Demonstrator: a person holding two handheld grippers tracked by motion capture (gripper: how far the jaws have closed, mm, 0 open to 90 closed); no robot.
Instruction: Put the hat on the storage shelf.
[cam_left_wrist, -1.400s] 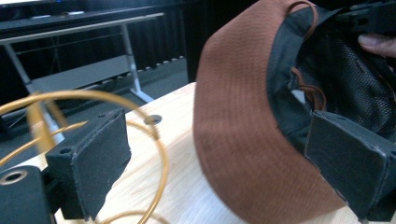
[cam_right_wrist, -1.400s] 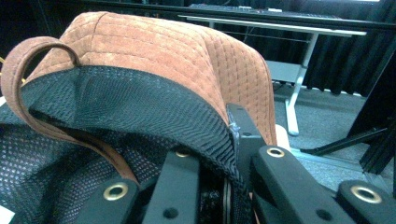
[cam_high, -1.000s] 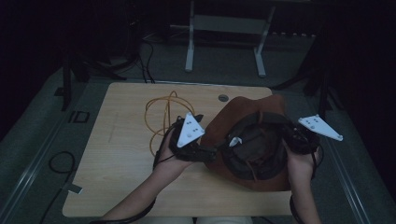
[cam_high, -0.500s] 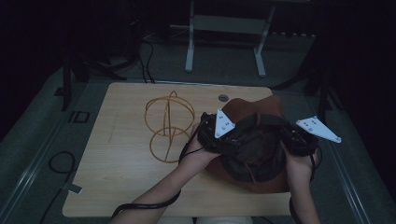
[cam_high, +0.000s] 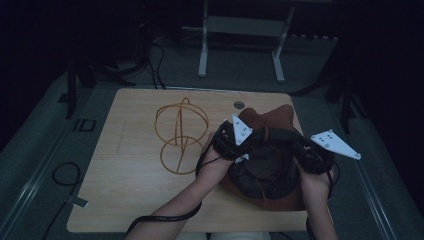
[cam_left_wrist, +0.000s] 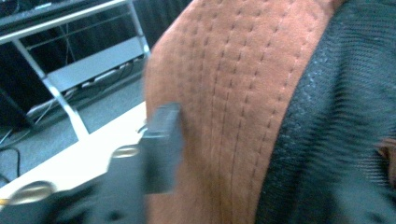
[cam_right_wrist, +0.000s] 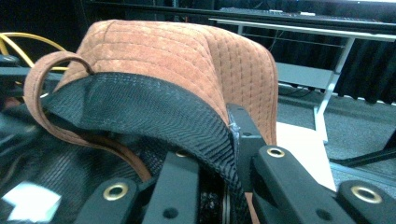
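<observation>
Lower right of the high view: right tool (cam_right_wrist: 219, 163) clamps the hat (cam_high: 270, 150) rim to steady it; left tool (cam_high: 231, 145) presses beside it, grip unclear.

We have a brown suede hat (cam_high: 272, 120) here, turned upside down at the right side of the counter (cam_high: 125, 170), so its opening faces up at us. Its outside is rust-brown suede with rows of stitching running along the brim (cam_left_wrist: 224, 84), and the inside is lined with black mesh (cam_right_wrist: 135, 116). A narrow suede strap (cam_right_wrist: 37, 79) loops out from the lining edge, and a small white label (cam_right_wrist: 28, 200) sits deep inside. The brim curls up on the far side, while the near part lies flat on the wood.
</observation>
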